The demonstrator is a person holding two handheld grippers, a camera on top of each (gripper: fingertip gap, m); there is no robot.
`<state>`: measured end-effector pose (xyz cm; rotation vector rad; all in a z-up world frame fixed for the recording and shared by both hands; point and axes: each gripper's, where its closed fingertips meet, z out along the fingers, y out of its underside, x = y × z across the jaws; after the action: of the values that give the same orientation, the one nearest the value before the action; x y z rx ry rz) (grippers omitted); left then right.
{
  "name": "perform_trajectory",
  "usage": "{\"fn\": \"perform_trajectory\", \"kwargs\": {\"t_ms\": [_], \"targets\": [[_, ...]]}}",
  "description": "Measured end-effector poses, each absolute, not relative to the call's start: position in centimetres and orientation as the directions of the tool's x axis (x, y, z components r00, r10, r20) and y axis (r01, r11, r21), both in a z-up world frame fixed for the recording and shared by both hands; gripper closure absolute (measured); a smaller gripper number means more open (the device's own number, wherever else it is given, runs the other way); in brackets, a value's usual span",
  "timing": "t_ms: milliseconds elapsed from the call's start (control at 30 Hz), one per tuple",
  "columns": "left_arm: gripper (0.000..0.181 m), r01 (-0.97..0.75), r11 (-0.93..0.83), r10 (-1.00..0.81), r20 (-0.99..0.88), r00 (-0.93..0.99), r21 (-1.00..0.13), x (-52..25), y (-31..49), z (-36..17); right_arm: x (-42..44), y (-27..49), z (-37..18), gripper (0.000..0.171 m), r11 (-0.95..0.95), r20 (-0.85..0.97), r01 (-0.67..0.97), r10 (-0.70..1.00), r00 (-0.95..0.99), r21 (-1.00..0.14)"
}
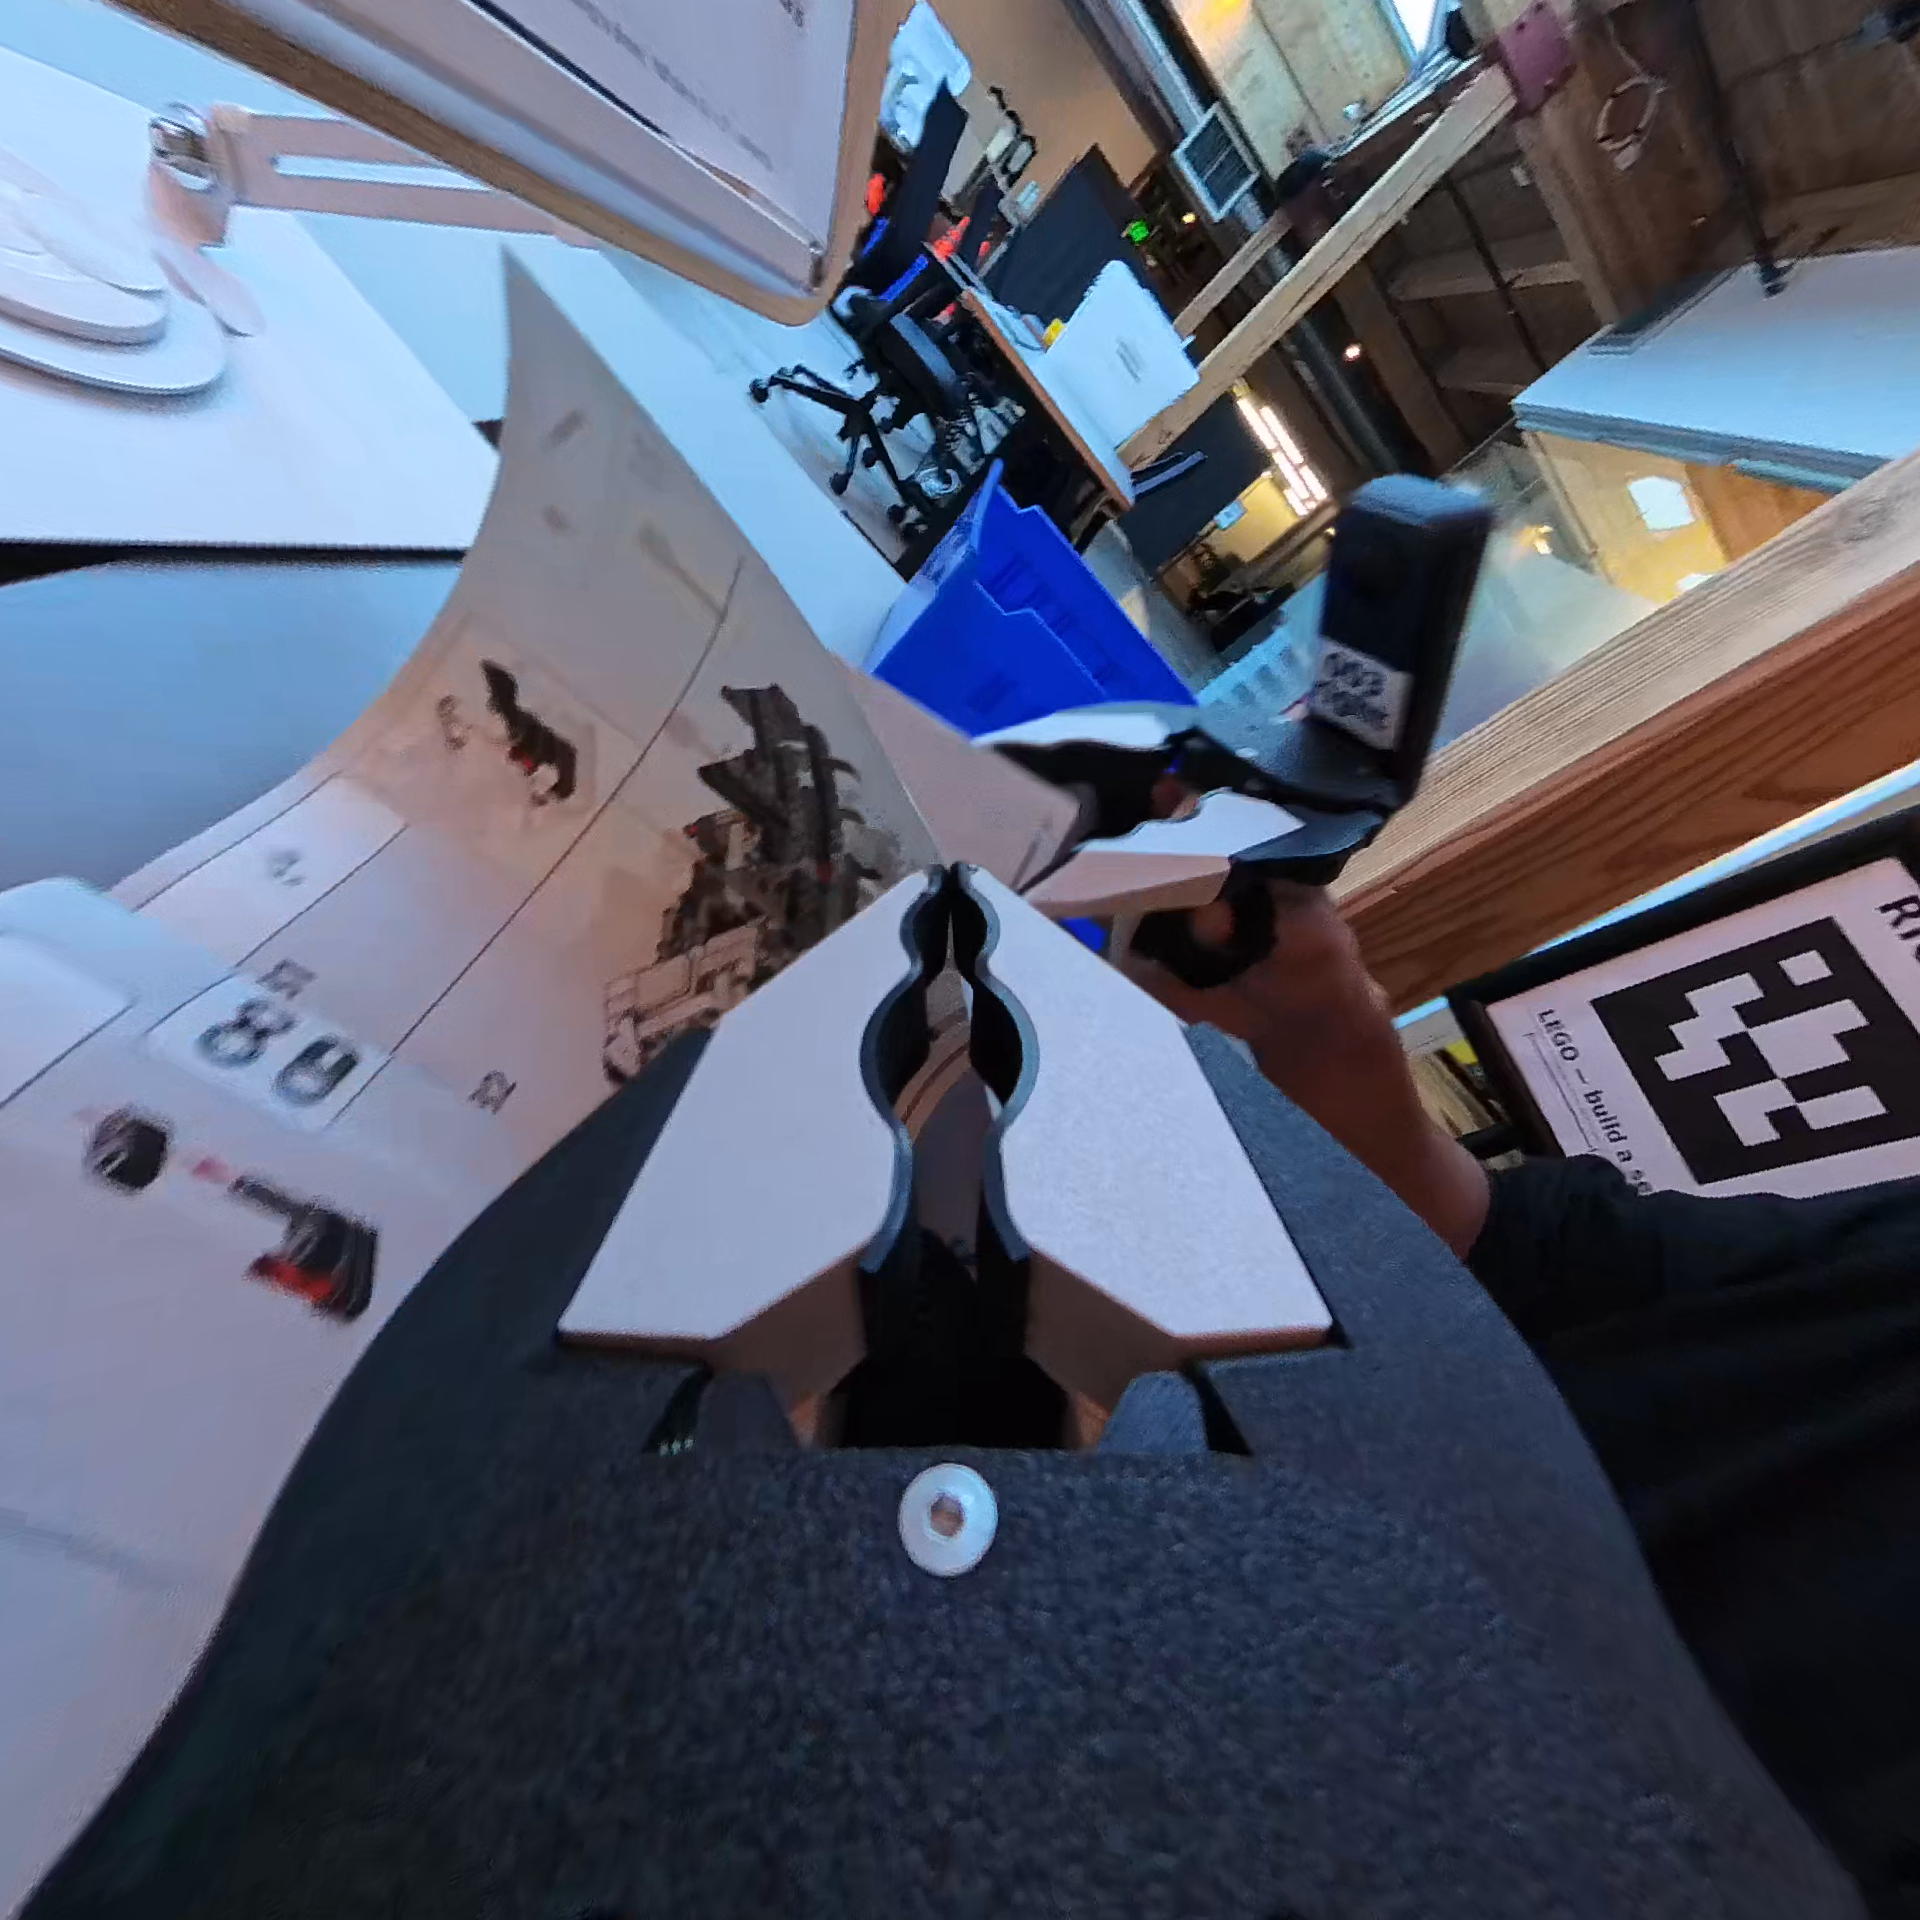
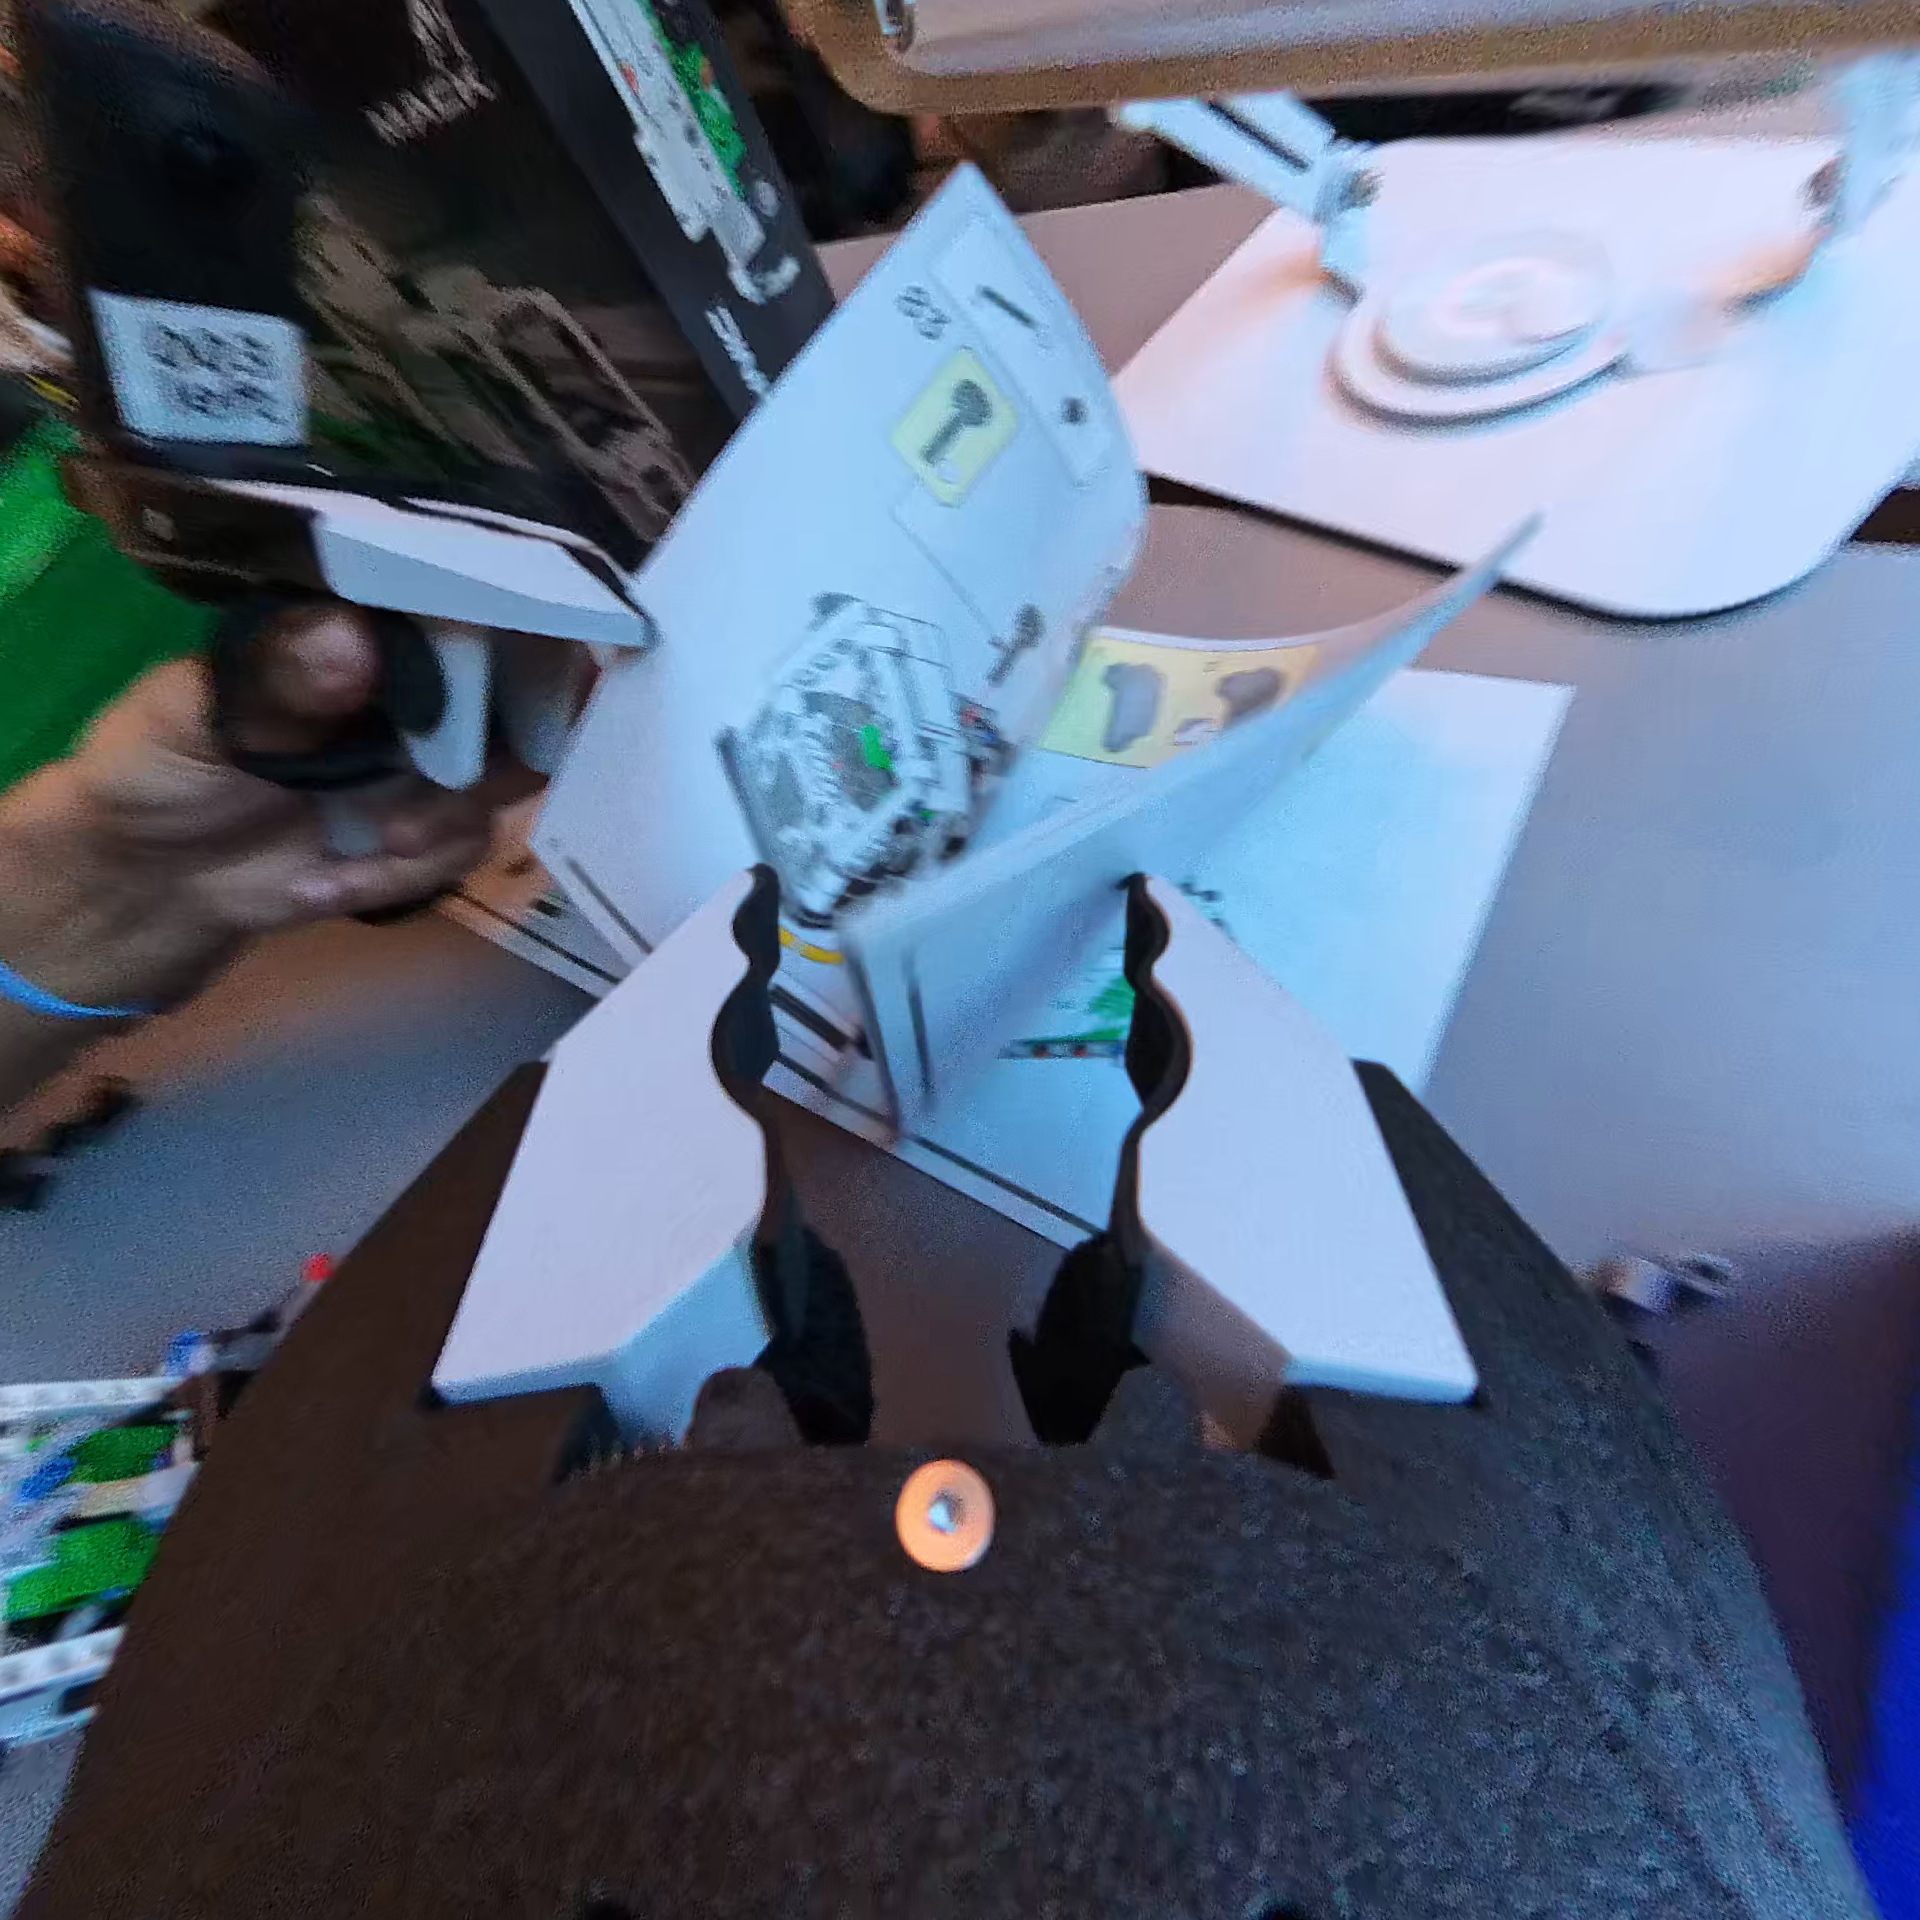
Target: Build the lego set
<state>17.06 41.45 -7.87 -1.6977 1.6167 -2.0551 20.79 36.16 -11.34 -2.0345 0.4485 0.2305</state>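
Note:
The open instruction booklet (image 1: 582, 790) lies on the table with pages lifted. My left gripper (image 1: 951, 883) has its jaws closed, pinching the edge of a raised page. In the right wrist view it (image 2: 623, 613) comes in from the left, meeting that page (image 2: 883, 540) at its edge. My right gripper (image 2: 948, 894) is open, and another lifted page (image 2: 1091, 862) stands between its fingers without being clamped. It also shows in the left wrist view (image 1: 1039, 821), open, held by a hand. A partly built Lego model (image 2: 73, 1507) with green and white bricks sits at the lower left.
The dark Lego box (image 2: 468, 312) stands behind the booklet. A white stand with a round base (image 2: 1486, 322) sits at the back right on the table (image 2: 1714, 935). A blue bin (image 1: 1029, 623) and a black-and-white marker card (image 1: 1714, 1039) lie beyond the table edge.

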Motion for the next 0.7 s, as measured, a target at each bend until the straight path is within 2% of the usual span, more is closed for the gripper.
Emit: {"fn": "perform_trajectory", "kwargs": {"t_ms": [33,133,233,267,333,467,700], "targets": [[0.181,-0.549,-0.455,-0.601,0.697,-0.392,-0.701,16.5,42.0,-7.9,21.0,35.6,-10.9,0.106,-0.456,-0.277,-0.360,-0.240,0.931,-0.814],[0.181,-0.553,-0.431,-0.665,0.665,-0.340,-0.713,14.3,43.9,-7.6,21.7,34.4,-8.8,0.110,-0.492,-0.039,-0.193,-0.306,0.951,-0.849],[0.181,-0.558,-0.408,-0.726,0.627,-0.281,-0.722,11.8,45.9,-7.4,20.0,35.7,-8.1,0.137,-0.511,0.062,-0.071,-0.240,0.969,-0.857],[0.181,-0.560,-0.405,-0.744,0.616,-0.258,-0.723,11.0,46.6,-7.3,19.3,36.6,-9.4,0.137,-0.558,0.065,-0.057,-0.196,0.978,-0.828],[0.181,-0.567,-0.399,-0.775,0.596,-0.210,-0.720,9.3,47.9,-7.4,18.4,38.5,-12.8,0.150,-0.659,0.084,-0.004,-0.101,0.991,-0.753],[0.181,-0.583,-0.395,-0.822,0.556,-0.120,-0.710,6.2,49.9,-8.4,20.6,39.5,-17.8,0.171,-0.781,0.210,0.055,-0.100,0.973,-0.623],[0.181,-0.637,-0.389,-0.888,0.455,0.068,-0.665,2.3,54.2,-12.5,21.3,38.9,-18.5,0.171,-0.794,0.253,0.057,-0.124,0.959,-0.605]]}}
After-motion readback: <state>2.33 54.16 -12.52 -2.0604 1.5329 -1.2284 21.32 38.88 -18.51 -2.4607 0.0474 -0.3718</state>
